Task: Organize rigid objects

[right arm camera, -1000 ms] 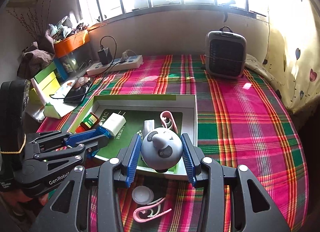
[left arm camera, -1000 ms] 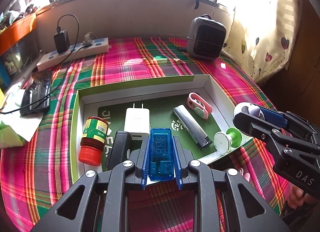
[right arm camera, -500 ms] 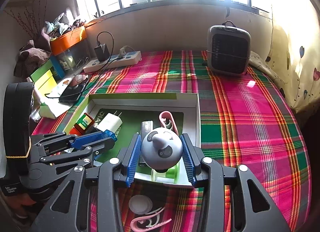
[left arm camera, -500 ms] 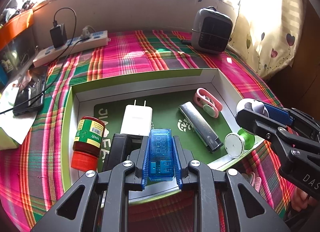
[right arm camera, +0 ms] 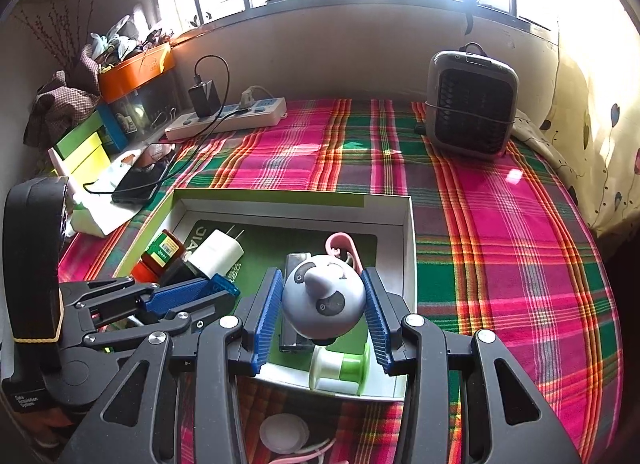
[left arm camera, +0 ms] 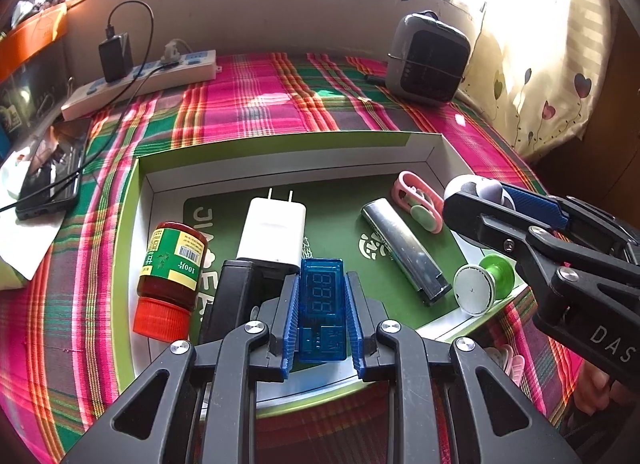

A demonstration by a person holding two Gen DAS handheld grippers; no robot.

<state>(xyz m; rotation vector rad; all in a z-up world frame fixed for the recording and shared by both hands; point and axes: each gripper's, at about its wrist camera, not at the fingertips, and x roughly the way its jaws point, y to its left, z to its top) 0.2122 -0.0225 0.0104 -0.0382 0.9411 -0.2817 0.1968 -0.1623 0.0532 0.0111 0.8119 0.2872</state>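
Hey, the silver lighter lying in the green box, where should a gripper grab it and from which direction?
Grip the silver lighter across its narrow width at mid-body, coming straight down from above. It lies flat and diagonal on the box floor, long sides exposed; the pink clip and green spool crowd its ends.

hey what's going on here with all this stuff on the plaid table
Someone is sorting small items into a shallow green box with two handheld grippers. The left gripper holds a blue USB meter over the box's near edge, and the right gripper holds a round grey toy above its right side. A red-capped bottle, white charger, lighter and pink clip lie inside.
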